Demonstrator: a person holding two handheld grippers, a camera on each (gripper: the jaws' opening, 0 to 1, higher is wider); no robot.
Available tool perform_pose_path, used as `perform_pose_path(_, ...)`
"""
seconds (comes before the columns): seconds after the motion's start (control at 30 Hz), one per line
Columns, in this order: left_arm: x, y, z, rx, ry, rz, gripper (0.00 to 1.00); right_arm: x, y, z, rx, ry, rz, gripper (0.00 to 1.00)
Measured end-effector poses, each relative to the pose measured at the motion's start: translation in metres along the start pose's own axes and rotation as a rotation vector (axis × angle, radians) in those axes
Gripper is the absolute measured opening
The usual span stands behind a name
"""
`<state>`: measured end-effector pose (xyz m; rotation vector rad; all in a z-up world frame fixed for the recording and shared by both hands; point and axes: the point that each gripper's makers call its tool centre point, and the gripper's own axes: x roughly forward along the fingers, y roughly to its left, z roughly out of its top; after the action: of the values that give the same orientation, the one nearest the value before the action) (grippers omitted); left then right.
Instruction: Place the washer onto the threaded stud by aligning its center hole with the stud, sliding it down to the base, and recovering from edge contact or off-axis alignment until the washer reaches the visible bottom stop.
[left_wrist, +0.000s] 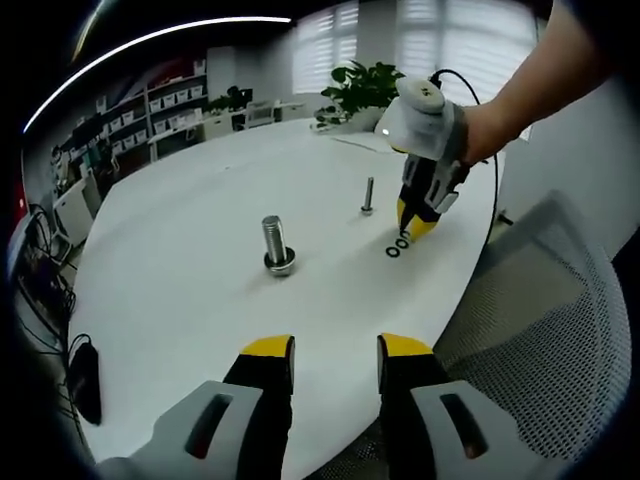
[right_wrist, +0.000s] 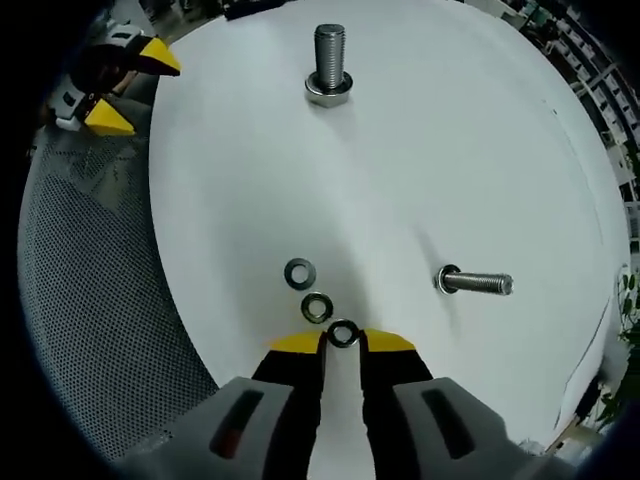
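Right gripper (right_wrist: 343, 340): yellow-tipped fingers (right_wrist: 296, 343) drawn in close on either side of the nearest washer (right_wrist: 343, 333), which sits between the tips on the white worktop (right_wrist: 420, 160). Grasping it, by the look of things, though whether the washer has left the surface I cannot tell.

Two more washers lie flat in a short line running away from the held one: the middle washer (right_wrist: 316, 306) just beyond it, the far washer (right_wrist: 299, 271) next, each just beside its neighbour. From the left gripper view they read as small dark rings (left_wrist: 397, 246) directly under the right gripper's tips (left_wrist: 413, 222).

The small threaded stud (right_wrist: 474, 283) stands on its base to the right of the washer line, near but apart from it; the shank is bare. In the left gripper view the same stud (left_wrist: 368, 195) is upright just left of the right gripper.

The large bolt (right_wrist: 329, 62), head down with a collar at its base, stands well beyond the washers, towards the far part of the worktop.

Left gripper (left_wrist: 335, 362): fingers (left_wrist: 267, 362) parted with clear space between them, nothing in them, hanging over the worktop's near edge. It appears in the right gripper view (right_wrist: 128, 88) well off from the washers, above a mesh chair back (right_wrist: 90, 300).

A person's bare forearm (left_wrist: 545, 75) carries the right gripper.
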<state>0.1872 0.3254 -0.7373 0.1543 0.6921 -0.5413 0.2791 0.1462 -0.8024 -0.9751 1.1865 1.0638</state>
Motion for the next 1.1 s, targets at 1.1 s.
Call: perform_pose_path(1.1, -0.0013, 0.0043, 0.0002, 0.009, 0.001, 0.026, 0.31, -0.0037, -0.0079, -0.0043, 0.051, -0.042, -0.035, 0.14)
